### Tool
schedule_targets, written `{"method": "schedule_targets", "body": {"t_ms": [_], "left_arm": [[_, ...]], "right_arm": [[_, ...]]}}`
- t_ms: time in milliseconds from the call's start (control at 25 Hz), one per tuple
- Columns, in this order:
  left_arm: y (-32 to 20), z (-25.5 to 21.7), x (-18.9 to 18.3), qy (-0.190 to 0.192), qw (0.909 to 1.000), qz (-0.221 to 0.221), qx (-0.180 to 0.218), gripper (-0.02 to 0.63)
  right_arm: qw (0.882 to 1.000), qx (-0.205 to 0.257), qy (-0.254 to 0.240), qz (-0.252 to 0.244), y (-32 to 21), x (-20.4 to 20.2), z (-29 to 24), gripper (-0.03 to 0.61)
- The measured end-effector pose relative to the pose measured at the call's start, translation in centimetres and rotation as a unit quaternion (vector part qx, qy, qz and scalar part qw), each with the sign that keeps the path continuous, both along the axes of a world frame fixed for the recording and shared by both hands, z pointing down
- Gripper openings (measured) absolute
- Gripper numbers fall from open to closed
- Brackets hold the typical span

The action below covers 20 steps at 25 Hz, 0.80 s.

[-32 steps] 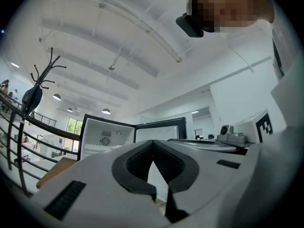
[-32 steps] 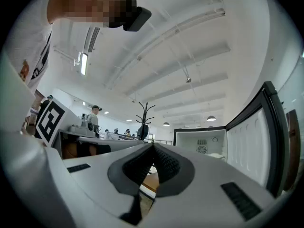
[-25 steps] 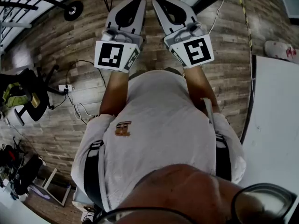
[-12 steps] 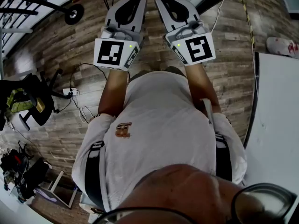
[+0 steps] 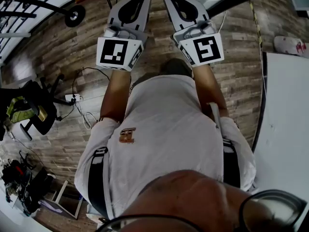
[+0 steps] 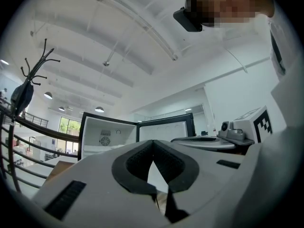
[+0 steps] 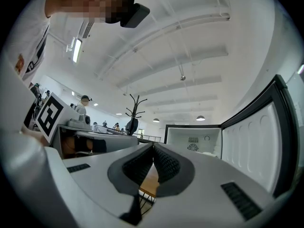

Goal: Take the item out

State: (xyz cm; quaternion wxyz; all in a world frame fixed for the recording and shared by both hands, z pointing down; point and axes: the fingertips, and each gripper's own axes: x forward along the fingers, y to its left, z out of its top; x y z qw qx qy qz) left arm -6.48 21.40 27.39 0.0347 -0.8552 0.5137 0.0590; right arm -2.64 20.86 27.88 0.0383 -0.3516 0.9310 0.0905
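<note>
While both stay closed and empty, left gripper [image 6: 153,144] and right gripper [image 7: 153,146] edge slightly forward.

The fridge [image 6: 102,136] stands wide open straight ahead of me, so the way into its white cavity is free from the front, but its door [image 7: 251,139] swings out on my right and walls off that side. On my left a dark railing [image 6: 61,135], an office chair [image 5: 31,105] and cables [image 5: 84,112] on the floor crowd the way. A white table [image 5: 287,139] runs close along my right, with bare wood floor [image 5: 63,52] between.
</note>
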Motion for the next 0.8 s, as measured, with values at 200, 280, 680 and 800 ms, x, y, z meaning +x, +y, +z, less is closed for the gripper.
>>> {"method": "schedule_targets", "body": {"t_ms": [200, 280, 680, 800], "left_arm": [[-1.8, -0.5, -1.0, 0.007, 1.0000, 0.001, 0.005, 0.018], [-3.1, -0.4, -1.4, 0.008, 1.0000, -0.001, 0.005, 0.018], [-13.1, -0.2, -1.2, -0.009, 0.9998, -0.014, 0.006, 0.018], [-15.5, 0.3, -1.1, -0.014, 0.9998, -0.015, 0.007, 0.018]], "right_arm": [[1.000, 0.002, 0.024, 0.012, -1.7, -0.8, 0.0, 0.034], [1.000, 0.003, 0.027, 0.016, -3.1, -0.9, 0.2, 0.034], [0.998, 0.052, 0.023, 0.029, -13.6, -0.8, -0.7, 0.034], [0.998, 0.054, 0.018, 0.028, -15.9, -0.9, -0.3, 0.034]]}}
